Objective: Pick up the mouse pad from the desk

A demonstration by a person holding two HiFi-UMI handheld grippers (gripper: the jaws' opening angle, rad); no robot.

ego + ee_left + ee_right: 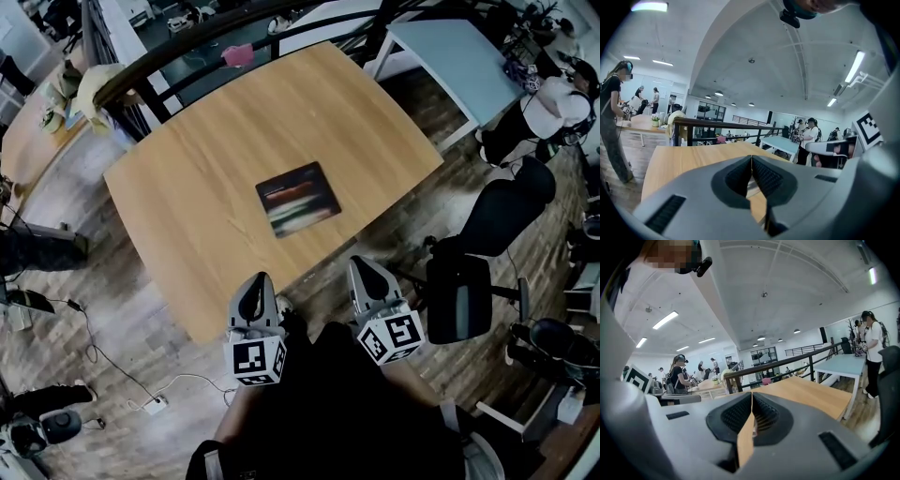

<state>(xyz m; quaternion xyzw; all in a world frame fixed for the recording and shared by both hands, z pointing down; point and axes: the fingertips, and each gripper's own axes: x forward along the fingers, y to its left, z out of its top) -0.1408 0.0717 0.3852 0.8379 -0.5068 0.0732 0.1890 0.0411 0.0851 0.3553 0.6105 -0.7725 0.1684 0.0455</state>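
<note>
mouse pad (298, 198): dark, lying flat mid-desk (178, 197), ahead of both grippers, roughly between their lines, well apart from each. left gripper (255, 286), right gripper (368, 269): jaws pressed together, nothing between. step: approach, by judgement; next calls for parting jaws and catching a pad edge. head view alone shows the pad whole; gripper views confirm jaw contact.

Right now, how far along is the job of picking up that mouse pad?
Nothing looks done: the mouse pad lies flat on the desk, untouched. In hand: nothing; the left gripper and right gripper are both shut and empty, at the desk's near edge, short of the pad. Left to do: reach in, open, grip the pad and lift it.
</note>
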